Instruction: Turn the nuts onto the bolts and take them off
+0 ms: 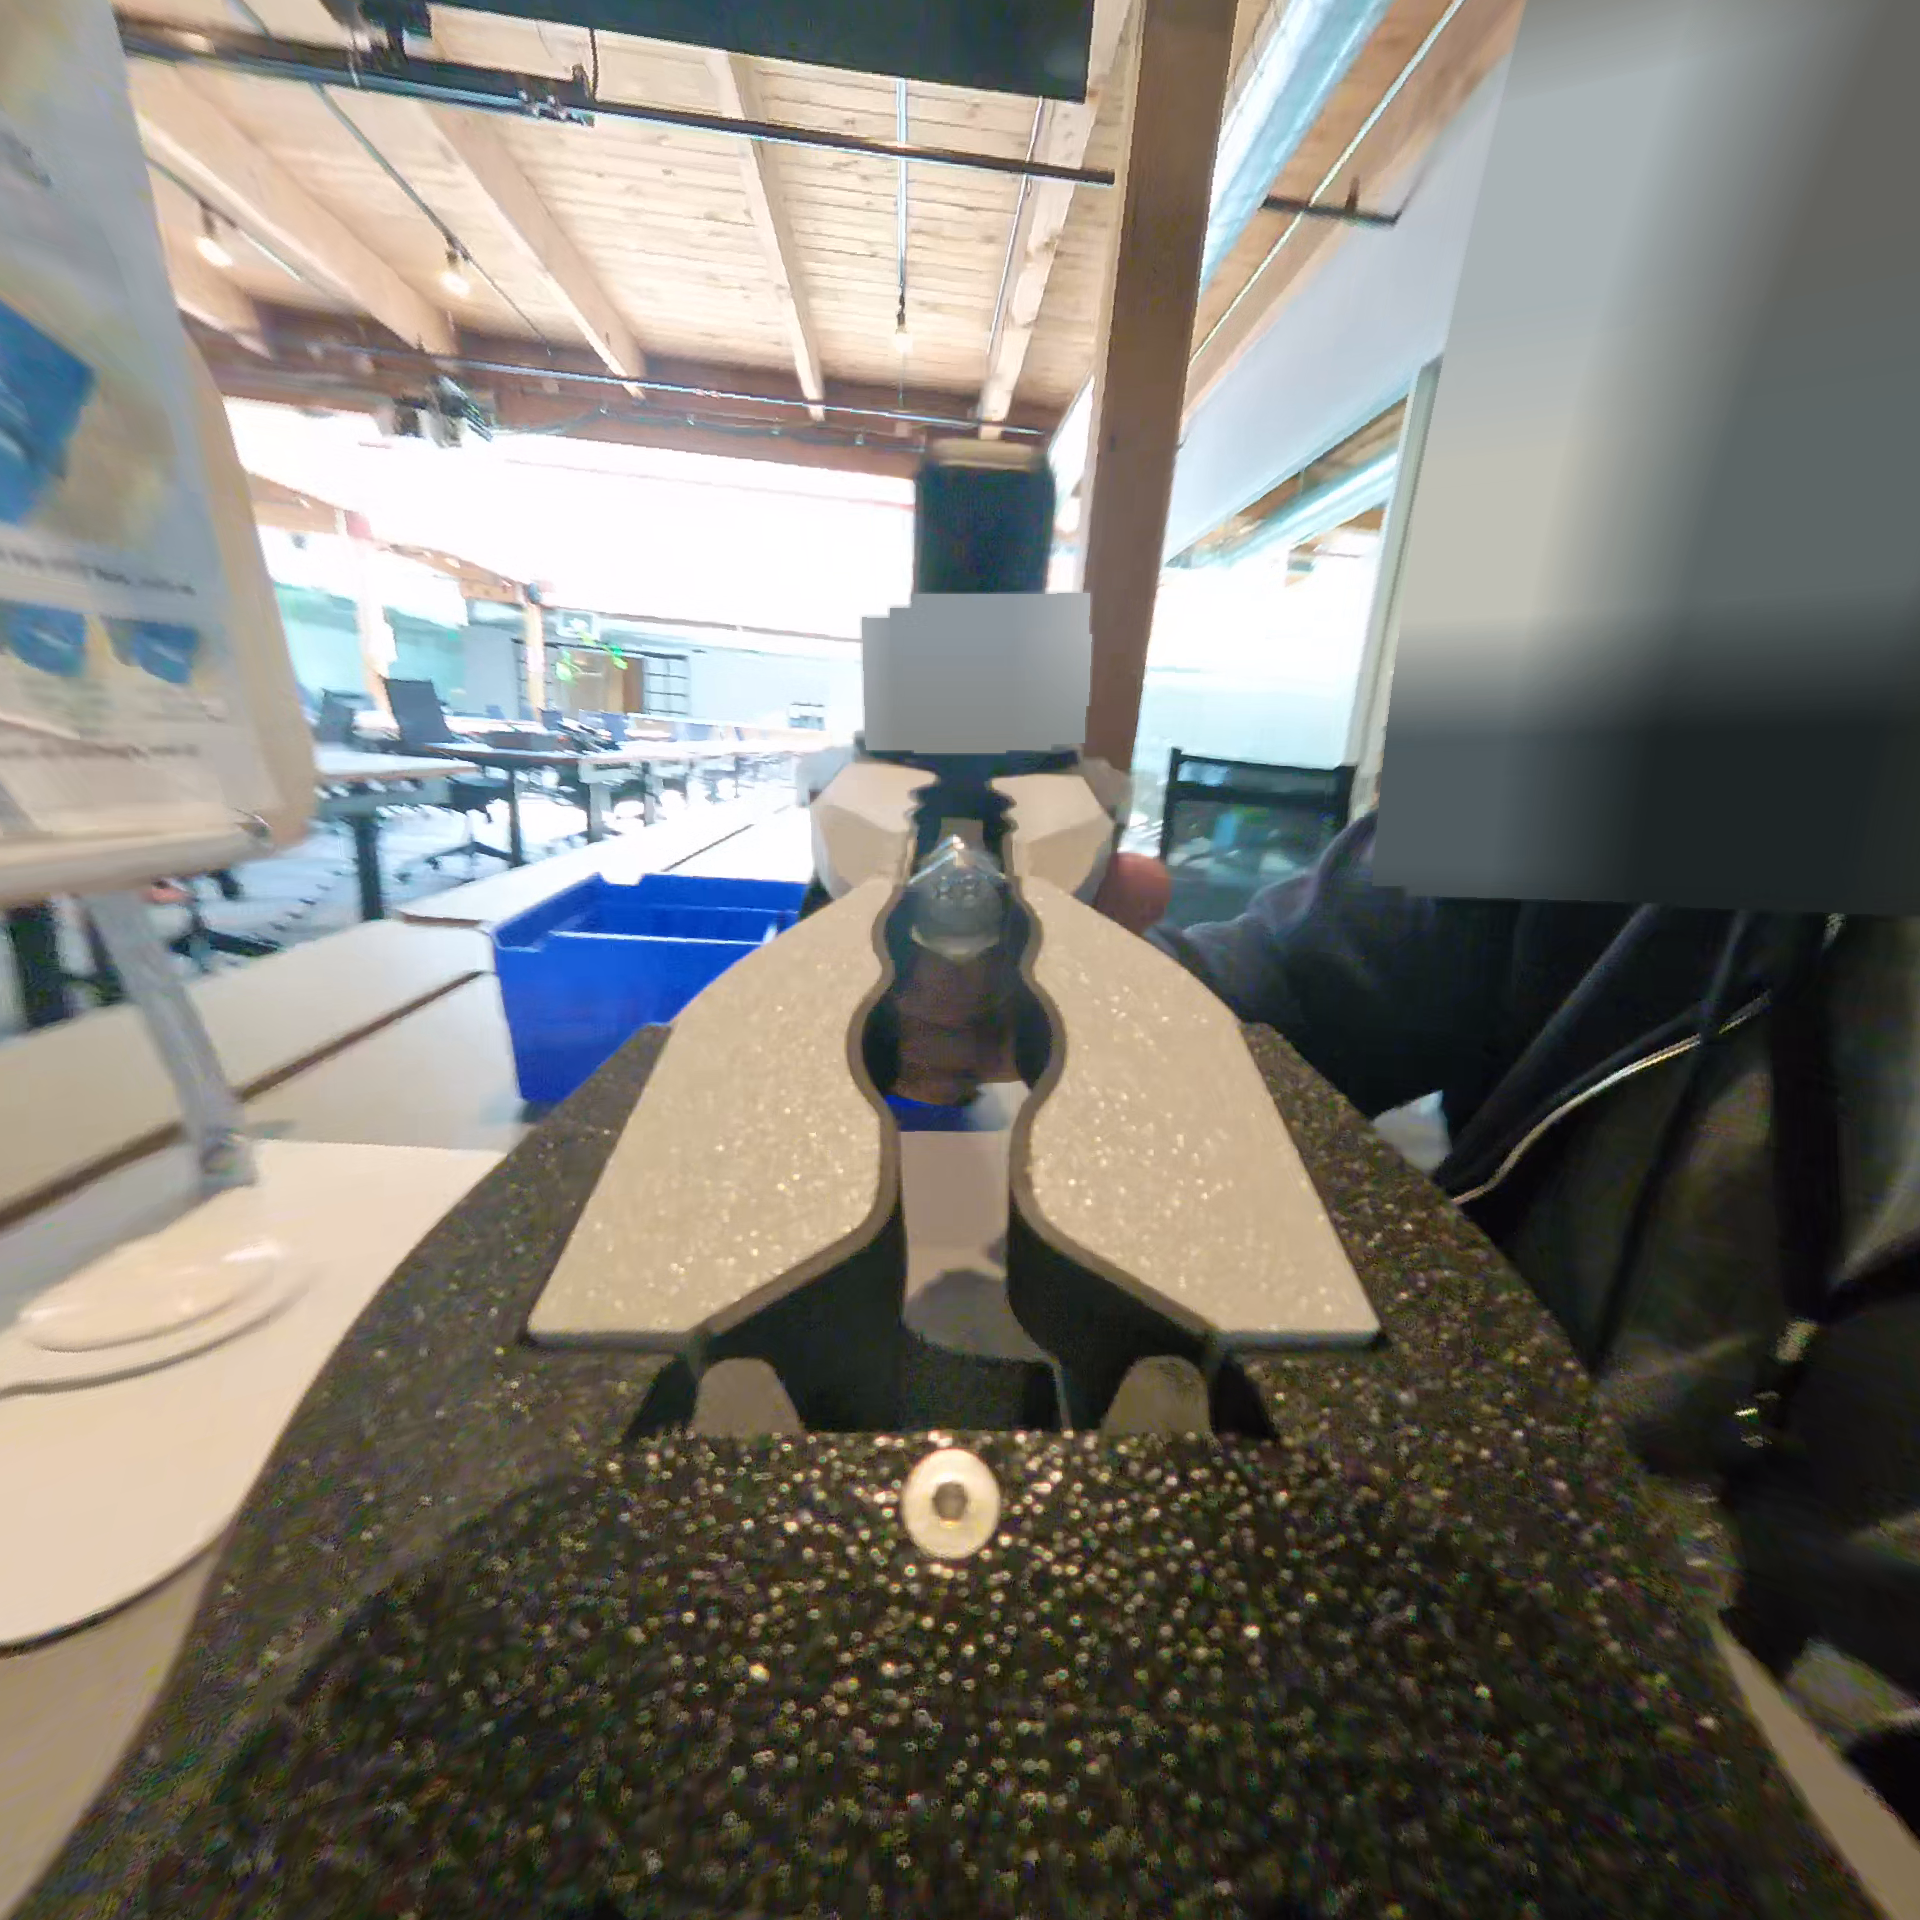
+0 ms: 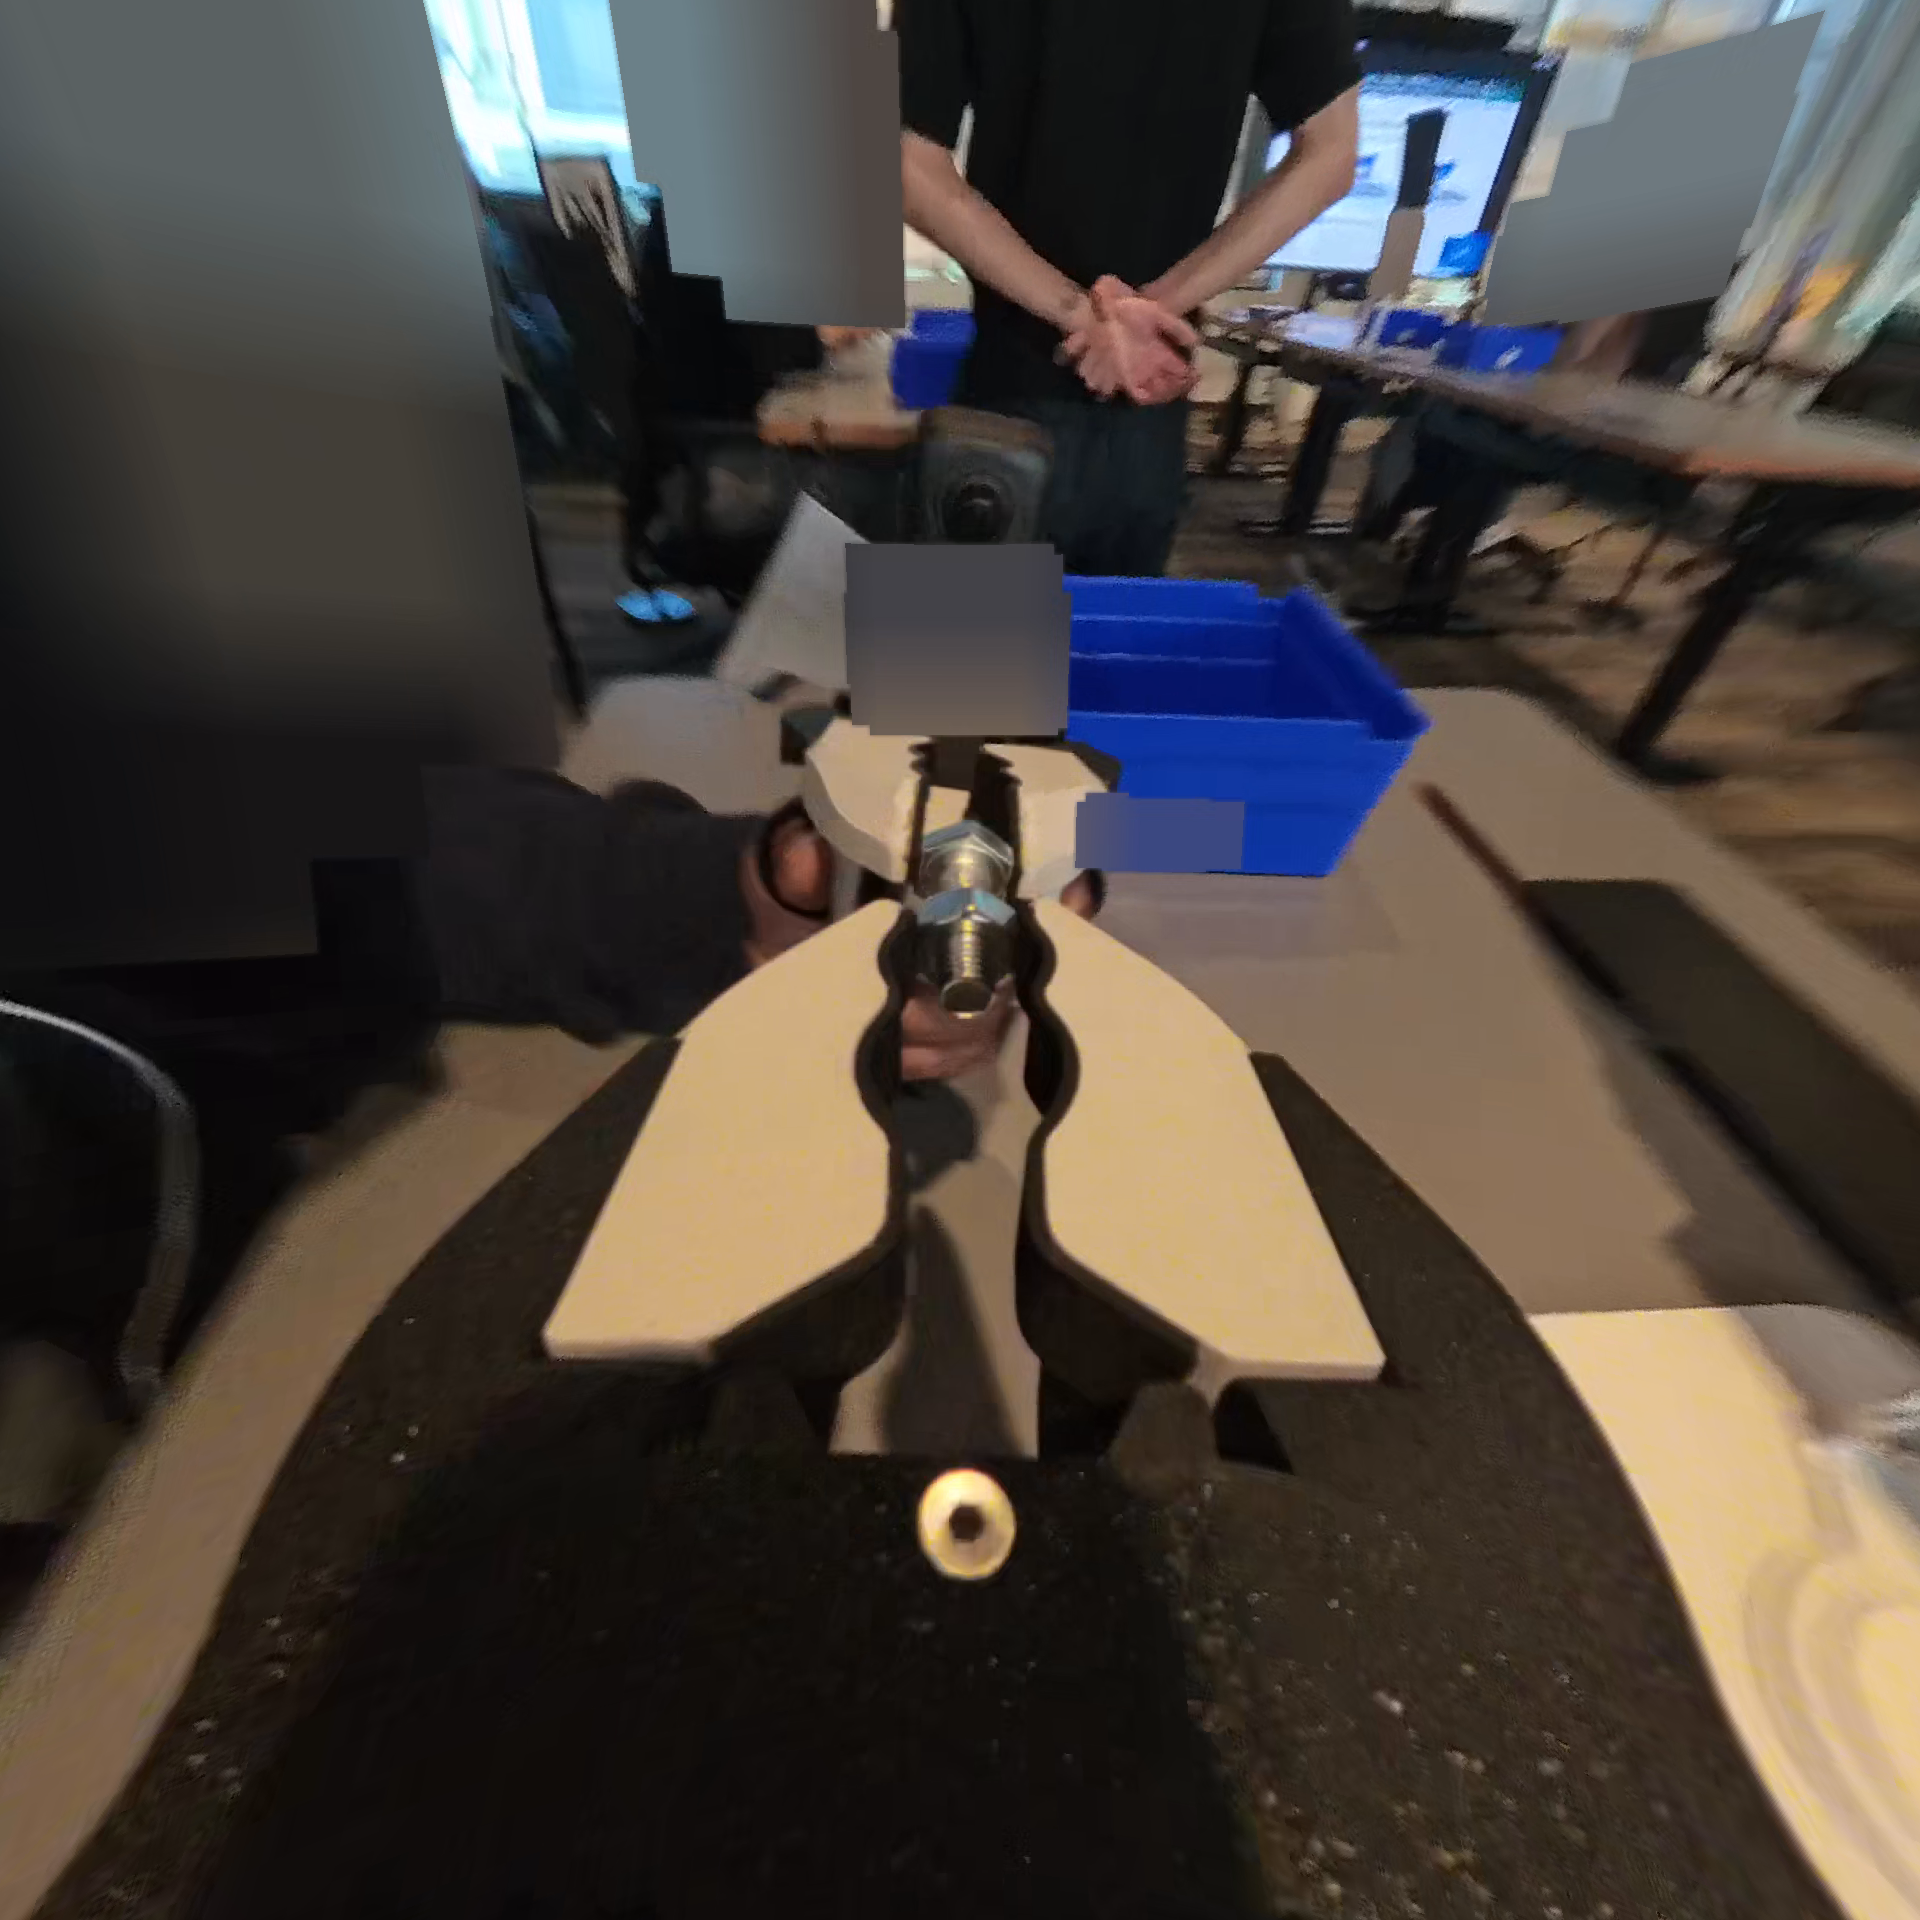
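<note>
2 grippers meet tip-to-tip: left jaws clamp bolt [image 1: 951,902] head, right jaws nut [image 2: 964,914].

The 2 grippers meet tip to tip over the table [image 2: 1455,1039], the bin [image 2: 1236,727] behind them.

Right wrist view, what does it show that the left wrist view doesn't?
Only the right wrist view shows the nut on the bolt's threaded shank and a person standing with clasped hands. Only the left wrist view shows wooden ceiling beams and the bolt head end-on. Both show a blue bin and the opposite gripper facing the camera.
</note>
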